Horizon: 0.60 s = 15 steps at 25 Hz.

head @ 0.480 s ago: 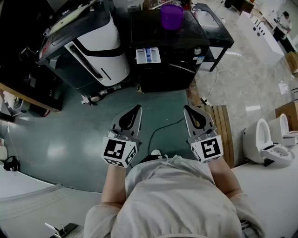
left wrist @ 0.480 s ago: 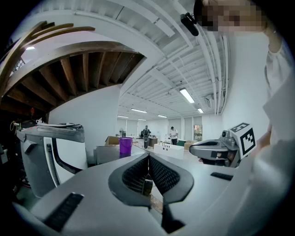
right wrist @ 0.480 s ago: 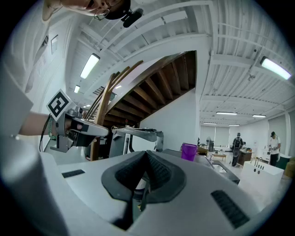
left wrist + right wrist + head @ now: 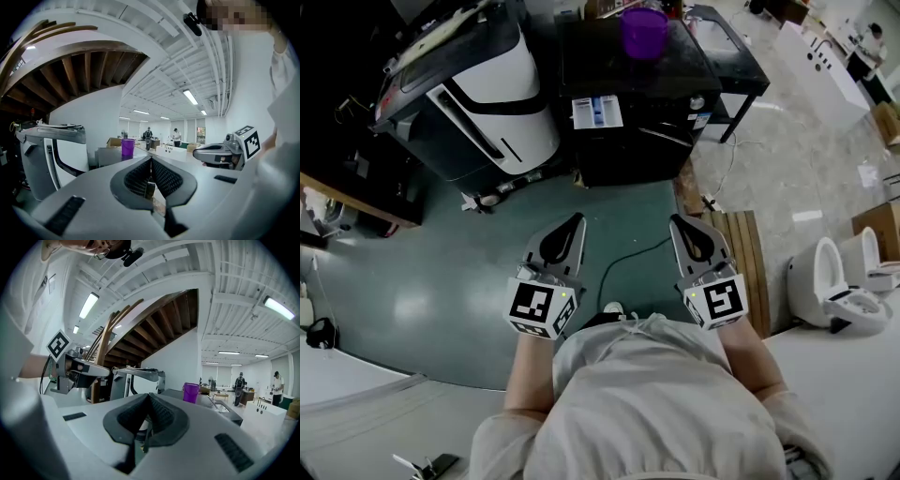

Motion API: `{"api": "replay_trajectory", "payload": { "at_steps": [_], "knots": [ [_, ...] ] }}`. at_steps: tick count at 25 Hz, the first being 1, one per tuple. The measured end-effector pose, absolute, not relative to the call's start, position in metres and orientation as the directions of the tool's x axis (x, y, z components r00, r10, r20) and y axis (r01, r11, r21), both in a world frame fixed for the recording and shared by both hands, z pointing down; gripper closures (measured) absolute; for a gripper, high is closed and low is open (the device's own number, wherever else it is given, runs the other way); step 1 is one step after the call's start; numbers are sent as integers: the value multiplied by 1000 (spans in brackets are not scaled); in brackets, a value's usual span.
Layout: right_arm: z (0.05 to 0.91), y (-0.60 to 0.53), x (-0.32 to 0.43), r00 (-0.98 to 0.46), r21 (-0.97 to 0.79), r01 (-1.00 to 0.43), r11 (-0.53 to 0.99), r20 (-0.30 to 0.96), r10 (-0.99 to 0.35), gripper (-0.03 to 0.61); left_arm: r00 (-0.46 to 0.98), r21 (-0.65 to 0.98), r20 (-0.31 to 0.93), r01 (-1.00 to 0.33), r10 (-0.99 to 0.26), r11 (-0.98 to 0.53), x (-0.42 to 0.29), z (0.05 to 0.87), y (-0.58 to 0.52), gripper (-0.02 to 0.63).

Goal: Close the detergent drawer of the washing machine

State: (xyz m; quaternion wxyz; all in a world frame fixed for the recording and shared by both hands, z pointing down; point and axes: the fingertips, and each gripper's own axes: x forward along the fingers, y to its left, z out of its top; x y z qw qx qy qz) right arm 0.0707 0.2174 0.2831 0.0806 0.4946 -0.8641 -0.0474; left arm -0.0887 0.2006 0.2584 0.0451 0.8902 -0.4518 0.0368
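A dark green floor (image 4: 431, 281) fills the left of the head view. On the right it gives way to pale, glossy stone flooring (image 4: 787, 159). A slatted wooden board (image 4: 750, 258) lies along the seam, and two white toilets (image 4: 842, 291) stand just beyond it. A long white counter (image 4: 825, 70) sits at the far right. Overhead, brown wooden beams (image 4: 86, 70) meet a white ribbed ceiling (image 4: 159, 56) lit by strip lights (image 4: 190, 97). The wall (image 4: 178, 359) beneath the beams is plain white.

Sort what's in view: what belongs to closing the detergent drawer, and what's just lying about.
For the job:
- detergent drawer, pulled out
- washing machine
- left gripper and right gripper, both shut and empty, well short of the machine

Lying about:
- purple cup on the machine
- white and black appliance
- wooden pallet
- toilets
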Motion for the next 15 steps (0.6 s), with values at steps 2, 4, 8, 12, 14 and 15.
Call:
{"api": "replay_trajectory", "payload": {
  "at_steps": [2,4,8,12,14,15],
  "knots": [
    [283,215,70,-488,157,-854,496,91,-868,577,594,49,105,-804,-798,-592,-90,259,199,594],
    [283,214,67,-476,153,-862,484,90,-875,575,599,51,101,-800,-794,-598,-93,261,199,595],
    [285,208,55,-449,156,-875,458,91,-889,575,610,64,98,-792,-786,-607,-107,268,194,595],
    [294,202,40,-431,167,-881,443,107,-896,574,614,75,119,-789,-780,-610,-127,280,188,594],
    [298,196,35,-427,167,-881,443,121,-896,574,611,78,123,-791,-782,-606,-134,282,183,595],
    [300,192,33,-427,165,-881,444,129,-895,574,609,82,124,-793,-783,-604,-136,283,180,595]
  ]
}}
